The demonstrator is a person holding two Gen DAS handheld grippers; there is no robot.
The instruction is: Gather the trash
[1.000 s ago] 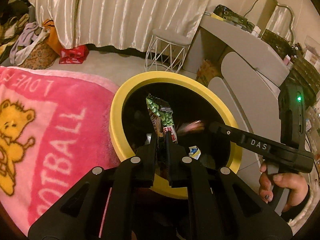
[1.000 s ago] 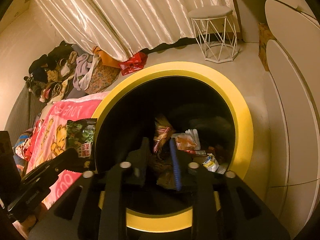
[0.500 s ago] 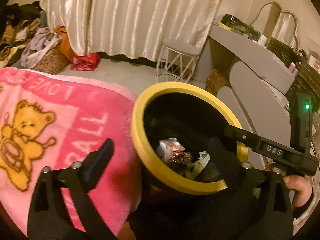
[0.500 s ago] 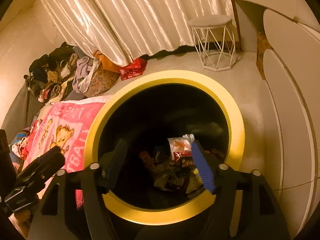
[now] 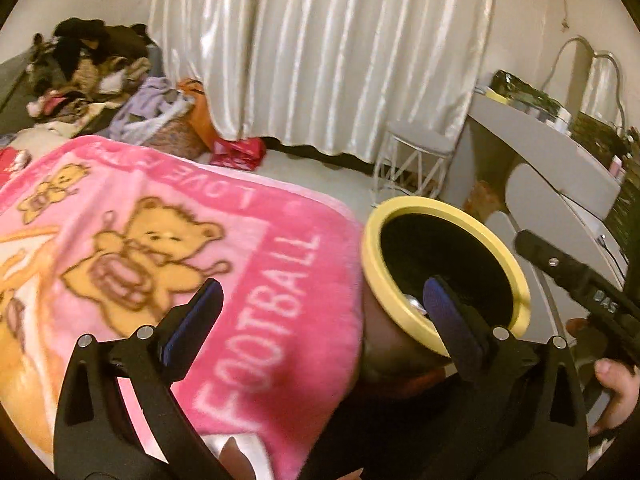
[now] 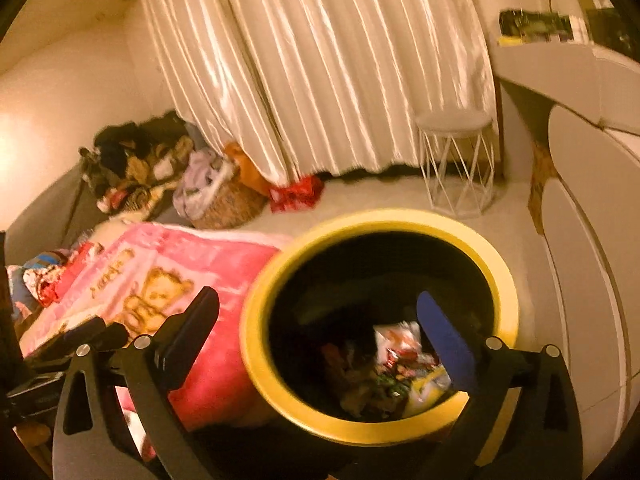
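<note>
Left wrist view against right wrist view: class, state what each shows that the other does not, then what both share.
Only the left wrist view shows a hand gripping the other tool at the right edge, and the word FOOTBALL on the blanket. Only the right wrist view shows the wrappers lying inside the bin. Both share the yellow-rimmed bin, the pink bear blanket, the curtain, the wire stool, and an open, empty claw.

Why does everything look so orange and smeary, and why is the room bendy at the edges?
Right wrist view: warm lamp light tints everything orange, the bin rim is smeared by motion blur, and the curtain gleams. Left wrist view: less orange; the blanket print is soft. Both views: the round lens bends the walls and blackens the corners.
</note>
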